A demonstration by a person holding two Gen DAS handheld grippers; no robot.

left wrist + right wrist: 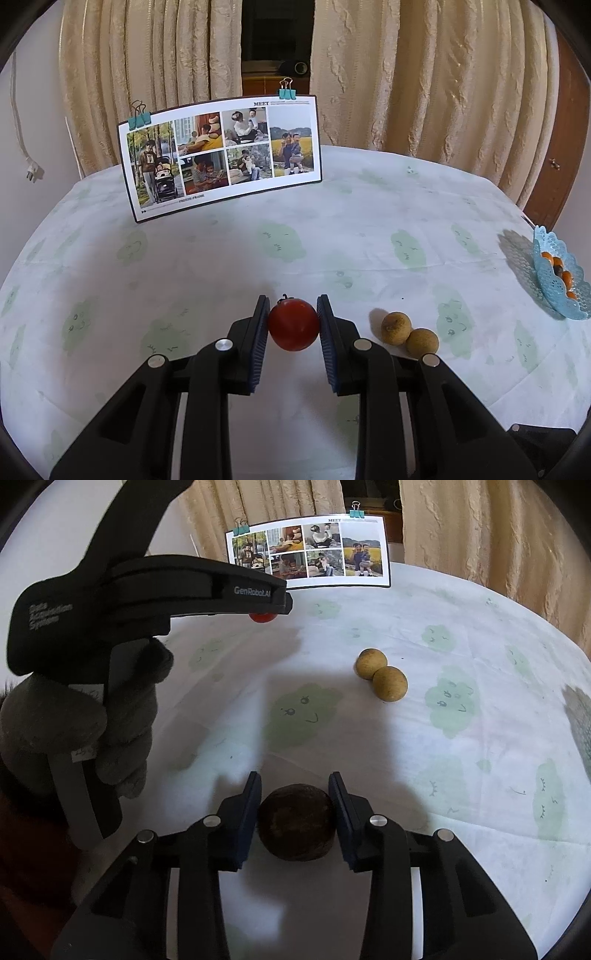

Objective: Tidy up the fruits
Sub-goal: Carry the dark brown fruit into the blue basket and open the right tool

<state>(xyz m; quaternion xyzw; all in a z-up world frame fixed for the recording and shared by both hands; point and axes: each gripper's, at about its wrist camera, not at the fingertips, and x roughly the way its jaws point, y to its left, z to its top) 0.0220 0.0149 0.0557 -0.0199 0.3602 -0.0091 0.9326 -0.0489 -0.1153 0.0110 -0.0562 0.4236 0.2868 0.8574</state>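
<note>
Both grippers loaded: tomato in left, dark fruit in right.

Left gripper (292, 314) is clamped on a red tomato (293, 325), pads at its widest sides, held above the cloth (332, 229) at near centre. Right gripper (295, 794) is closed on a dark brown fruit (296, 821), gripped across the middle, near edge of table. Two tan fruits (409, 334) lie touching each other on the cloth, just right of the tomato. Blue basket (557, 280) w/ orange fruit is seen at far right. Photo card (221, 155) stands at far left. Tomato is judged light, smooth, soft-skinned: slip or bruise likely if squeezed hard, so grip is best kept gentle at the equator. Dark fruit looks rough and firmer, prob. less slippery.
</note>
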